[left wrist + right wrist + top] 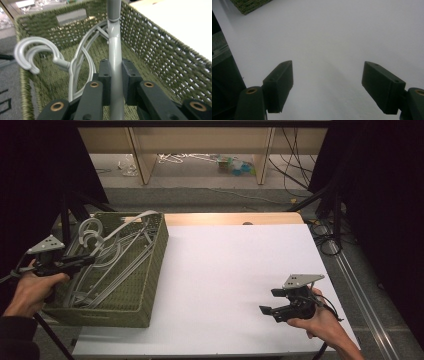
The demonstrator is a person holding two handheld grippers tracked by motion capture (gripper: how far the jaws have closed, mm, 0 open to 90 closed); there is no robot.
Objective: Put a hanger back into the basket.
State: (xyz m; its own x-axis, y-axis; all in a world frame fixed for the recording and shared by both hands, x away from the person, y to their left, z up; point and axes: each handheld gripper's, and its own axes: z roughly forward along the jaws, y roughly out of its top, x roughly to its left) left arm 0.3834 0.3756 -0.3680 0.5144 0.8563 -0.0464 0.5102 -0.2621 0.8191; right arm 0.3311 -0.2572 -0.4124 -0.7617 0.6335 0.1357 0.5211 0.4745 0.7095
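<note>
Left tool [115, 82] was pinching a grey hanger [115, 50] by its stiff, smooth bar, inside the basket [160, 50]; judged light, slippery. Right tool [328, 85] stood spread, empty.

Grey hangers [115, 57] lie in an olive-green woven basket [150, 275] on a white worktop [225, 280], between black tongs [115, 82].

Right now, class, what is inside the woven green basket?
Grey plastic hangers lie piled in the basket; the left gripper clamps one. The basket floor beneath the pile is partly covered.
</note>
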